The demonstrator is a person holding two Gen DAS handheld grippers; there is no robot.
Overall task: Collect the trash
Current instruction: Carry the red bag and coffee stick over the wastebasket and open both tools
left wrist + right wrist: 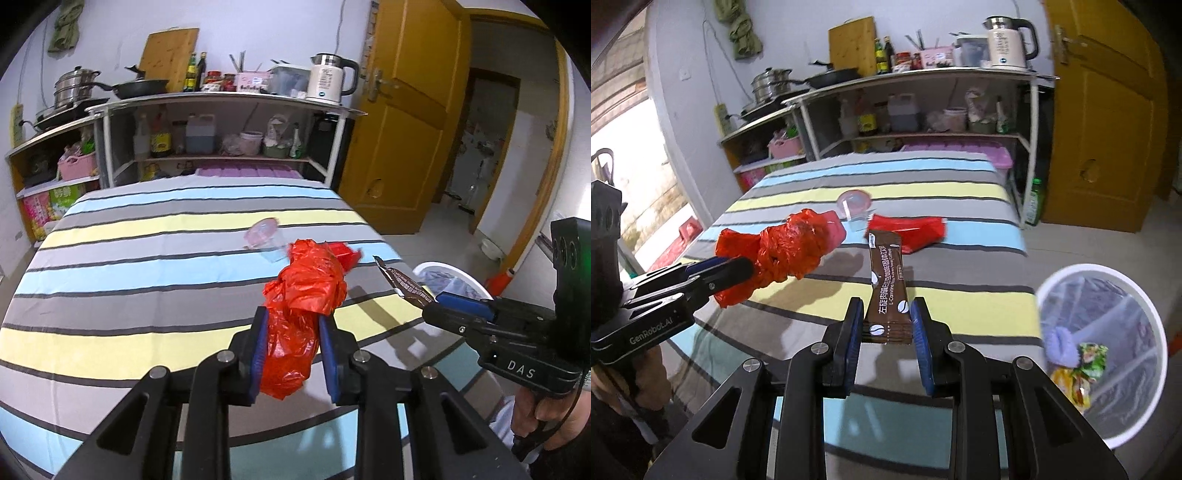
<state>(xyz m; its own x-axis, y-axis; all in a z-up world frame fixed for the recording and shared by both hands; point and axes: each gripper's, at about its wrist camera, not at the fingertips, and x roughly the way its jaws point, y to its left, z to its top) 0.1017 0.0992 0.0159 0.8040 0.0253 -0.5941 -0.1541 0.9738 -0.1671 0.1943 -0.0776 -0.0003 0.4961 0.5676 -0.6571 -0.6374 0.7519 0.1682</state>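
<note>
My left gripper (pixel 290 325) is shut on a crumpled red plastic bag (pixel 306 291) and holds it above the striped table (pixel 129 266). It also shows in the right wrist view (pixel 750 267) with the bag (pixel 790 254). My right gripper (pixel 886 314) is shut on a brown coffee sachet (pixel 888 284), held above the table's right edge (pixel 960 295). In the left wrist view the right gripper (pixel 439 301) holds the sachet (pixel 404 286) over a white trash bin (pixel 452 280). A clear plastic cup (pixel 854 205) and a red wrapper (pixel 908 230) lie on the table.
The white bin (pixel 1102 350), lined with a clear bag and holding wrappers, stands on the floor right of the table. Shelves (pixel 221 125) with pots, bottles and a kettle (pixel 328 79) stand behind the table. A yellow door (pixel 406 122) is at the right.
</note>
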